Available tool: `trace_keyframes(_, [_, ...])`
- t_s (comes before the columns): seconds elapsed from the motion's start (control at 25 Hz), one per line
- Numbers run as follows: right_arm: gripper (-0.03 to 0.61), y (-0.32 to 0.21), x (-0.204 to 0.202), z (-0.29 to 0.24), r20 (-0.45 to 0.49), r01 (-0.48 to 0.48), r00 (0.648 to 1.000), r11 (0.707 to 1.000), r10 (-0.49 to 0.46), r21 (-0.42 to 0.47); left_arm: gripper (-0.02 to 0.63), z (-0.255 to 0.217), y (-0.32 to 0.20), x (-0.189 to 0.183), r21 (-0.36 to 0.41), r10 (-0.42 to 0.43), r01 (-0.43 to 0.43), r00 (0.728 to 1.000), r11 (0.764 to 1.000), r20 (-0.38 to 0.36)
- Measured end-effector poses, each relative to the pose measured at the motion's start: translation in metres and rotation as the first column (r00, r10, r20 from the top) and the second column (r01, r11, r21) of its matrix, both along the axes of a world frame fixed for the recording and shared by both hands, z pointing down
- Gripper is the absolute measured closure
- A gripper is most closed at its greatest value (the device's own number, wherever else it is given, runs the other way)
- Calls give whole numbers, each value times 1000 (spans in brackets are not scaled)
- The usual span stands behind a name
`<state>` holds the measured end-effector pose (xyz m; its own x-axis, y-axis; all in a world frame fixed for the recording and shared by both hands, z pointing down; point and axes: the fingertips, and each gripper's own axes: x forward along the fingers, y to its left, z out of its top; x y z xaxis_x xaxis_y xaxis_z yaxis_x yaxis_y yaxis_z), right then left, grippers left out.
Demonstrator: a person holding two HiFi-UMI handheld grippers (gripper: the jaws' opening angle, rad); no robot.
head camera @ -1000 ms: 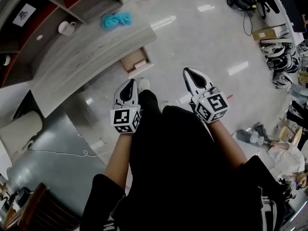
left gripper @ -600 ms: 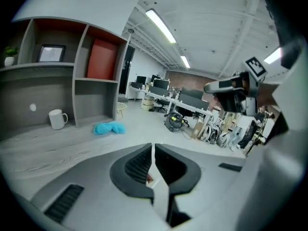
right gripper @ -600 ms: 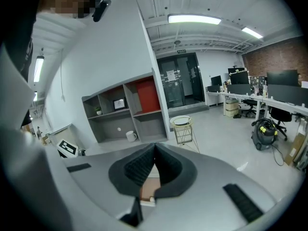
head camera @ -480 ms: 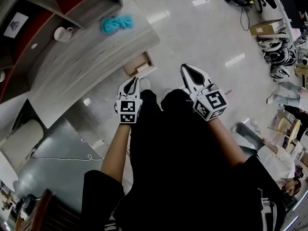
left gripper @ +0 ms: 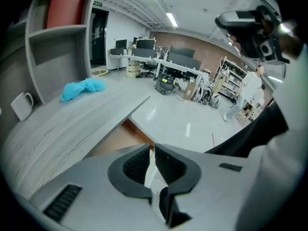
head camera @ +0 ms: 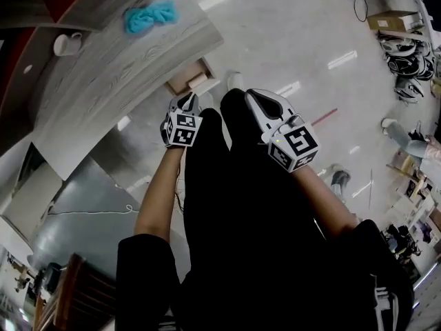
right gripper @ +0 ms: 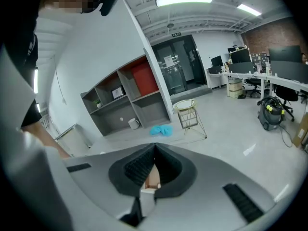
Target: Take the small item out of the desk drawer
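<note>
- Under the long edge of the grey wood-grain desk (head camera: 117, 74), the drawer (head camera: 180, 83) stands pulled out, and a pale small item (head camera: 199, 81) lies inside it.
- Black-and-white square markers cover both grippers' cubes; a green sign (left gripper: 98, 4) above the far doorway is too small to read.
- Near the drawer's outer end hangs the left gripper (head camera: 186, 103), jaws clenched on nothing.
- Over the person's dark legs, the right gripper (head camera: 256, 96) has its jaws pressed together too, and is empty.
- Glossy floor (head camera: 289, 40) spreads wide beyond the drawer; a blue cloth (head camera: 150, 16) and a mug (head camera: 65, 45) sit back on the desk.
</note>
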<state>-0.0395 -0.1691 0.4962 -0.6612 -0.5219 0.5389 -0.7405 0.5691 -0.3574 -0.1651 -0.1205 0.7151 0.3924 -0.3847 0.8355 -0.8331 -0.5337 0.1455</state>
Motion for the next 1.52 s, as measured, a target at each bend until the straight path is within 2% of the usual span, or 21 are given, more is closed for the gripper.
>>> trace_keyframes(0.12, [580,-8,5,22,19,20,1000,999,-20,-29,601,33,-16,11,-14,45,-45,999,999,30])
trace_keyframes(0.28, [580,-6,6,46,36,63,997,996,-61,-61,601,61,-36,12,10,62,-63,995,998,77])
trace_keyframes(0.4, [580,-8,16,52,54,59,997,995,-55,-81,601,78,-38,23,-32,94,-91,990,995,108])
trace_keyframes(0.52, [580,-6,22,63,67,70,996,994,-64,-82,597,102,-32,26,-97,87,-75,987,992,133])
trace_keyframes(0.64, [580,-8,30,72,74,78,995,993,-71,-93,500,121,-29,23,-145,66,-44,986,989,152])
trace_keyframes(0.88, [580,-21,51,95,49,58,997,989,-52,-135,482,152,-39,26,-183,142,-110,974,977,176])
trace_keyframes(1.04, [580,-35,66,106,40,4,999,989,2,-150,479,172,-44,20,-224,231,-185,951,957,203])
trace_keyframes(1.32, [580,-63,91,127,-60,-139,989,980,132,-143,473,202,-44,26,-282,281,-223,942,933,185])
trace_keyframes(1.52, [580,-79,112,131,-102,-244,967,966,235,-90,457,216,-44,32,-342,305,-242,941,908,146])
